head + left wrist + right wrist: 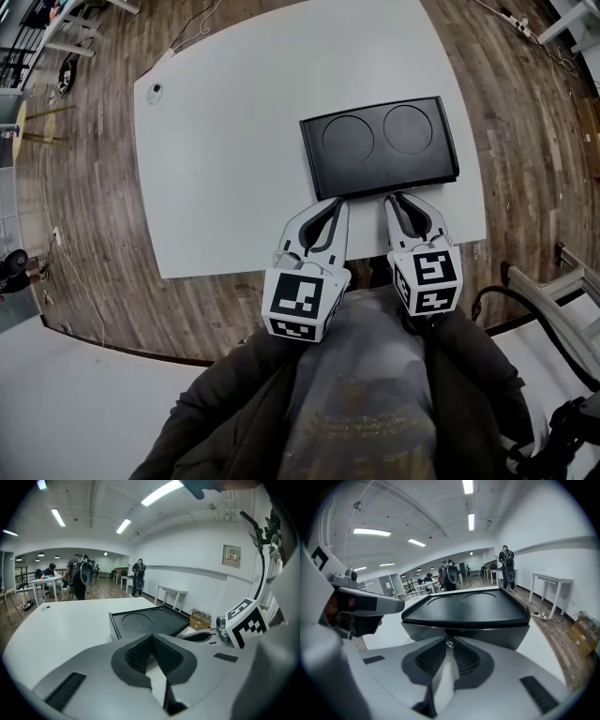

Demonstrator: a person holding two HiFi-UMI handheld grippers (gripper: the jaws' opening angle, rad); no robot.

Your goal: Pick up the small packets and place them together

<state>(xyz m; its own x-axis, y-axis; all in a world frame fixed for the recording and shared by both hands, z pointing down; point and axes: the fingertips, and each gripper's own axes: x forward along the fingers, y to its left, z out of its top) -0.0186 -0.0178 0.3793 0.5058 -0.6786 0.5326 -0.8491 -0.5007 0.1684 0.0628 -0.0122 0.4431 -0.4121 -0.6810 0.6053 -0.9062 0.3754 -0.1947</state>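
Observation:
No small packets show in any view. A black tray [380, 150] with two round recesses lies on the white table [225, 159], near its front right. Both grippers hover at the table's front edge, just short of the tray's near rim. My left gripper [339, 202] has its jaws together with nothing between them; its tips [152, 635] point at the tray's corner [145, 620]. My right gripper [398, 197] also has its jaws together, its tips [449, 641] close to the tray's front wall [464, 632]. A tiny glint sits at those tips, too small to identify.
A small round object [155, 91] sits at the table's far left corner. Wooden floor surrounds the table. Several people stand far off [79, 576] among other tables. A cardboard box [200, 618] and a white side table [548, 581] stand by the wall.

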